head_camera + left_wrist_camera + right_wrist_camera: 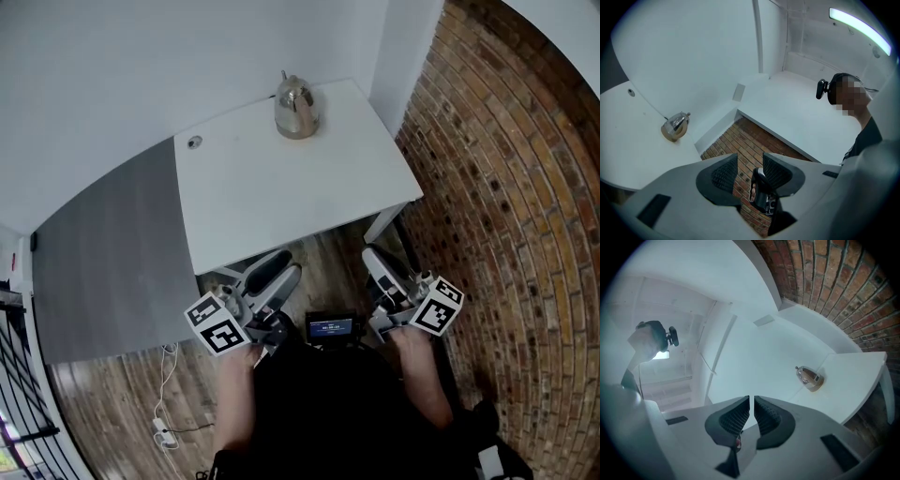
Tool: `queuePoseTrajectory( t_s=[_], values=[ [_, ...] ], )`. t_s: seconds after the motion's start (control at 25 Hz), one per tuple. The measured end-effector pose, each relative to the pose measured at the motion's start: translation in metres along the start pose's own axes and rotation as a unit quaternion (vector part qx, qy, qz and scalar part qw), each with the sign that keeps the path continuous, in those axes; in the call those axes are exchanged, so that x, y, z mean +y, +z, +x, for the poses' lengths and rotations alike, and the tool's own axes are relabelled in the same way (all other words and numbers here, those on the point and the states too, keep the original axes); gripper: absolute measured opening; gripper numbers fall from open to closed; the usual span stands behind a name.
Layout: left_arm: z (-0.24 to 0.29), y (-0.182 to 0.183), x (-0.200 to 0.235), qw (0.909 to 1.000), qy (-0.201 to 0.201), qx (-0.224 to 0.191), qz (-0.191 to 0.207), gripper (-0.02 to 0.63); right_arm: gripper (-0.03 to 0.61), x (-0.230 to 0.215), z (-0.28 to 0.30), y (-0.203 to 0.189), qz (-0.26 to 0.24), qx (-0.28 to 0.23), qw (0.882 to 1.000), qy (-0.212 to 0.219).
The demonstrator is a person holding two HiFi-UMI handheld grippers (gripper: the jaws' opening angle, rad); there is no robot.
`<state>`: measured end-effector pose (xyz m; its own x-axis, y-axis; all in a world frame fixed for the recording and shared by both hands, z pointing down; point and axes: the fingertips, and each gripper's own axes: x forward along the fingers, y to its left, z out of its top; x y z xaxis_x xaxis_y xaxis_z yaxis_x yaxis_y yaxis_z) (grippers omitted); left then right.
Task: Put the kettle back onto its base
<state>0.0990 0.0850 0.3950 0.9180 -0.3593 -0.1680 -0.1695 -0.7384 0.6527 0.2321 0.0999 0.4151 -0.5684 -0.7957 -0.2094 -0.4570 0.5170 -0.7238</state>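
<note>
A shiny steel kettle [296,111] stands upright at the far edge of the white table [281,197]; I cannot tell a separate base under it. It also shows small in the left gripper view as the kettle [675,126] and in the right gripper view as the kettle [810,378]. Both grippers hang in front of the table's near edge, far from the kettle. My left gripper [277,274] is open, and nothing lies between its pads [723,174]. My right gripper [380,264] is shut and empty, its pads [737,417] nearly touching.
A brick wall [506,187] runs close along the table's right side. A grey surface [112,253] adjoins the table on the left. The tabletop has a cable hole [194,142] at its far left. A white cable and plug [164,431] lie on the wooden floor.
</note>
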Motion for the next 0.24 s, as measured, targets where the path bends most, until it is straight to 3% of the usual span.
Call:
queuePoseTrajectory(
  t_s=[0.24],
  values=[
    [0.01, -0.0088, -0.0059, 0.9999, -0.004, 0.009, 0.0, 0.183, 0.04, -0.0027, -0.0077, 0.0021, 0.002, 0.001, 1.0, -0.001]
  ],
)
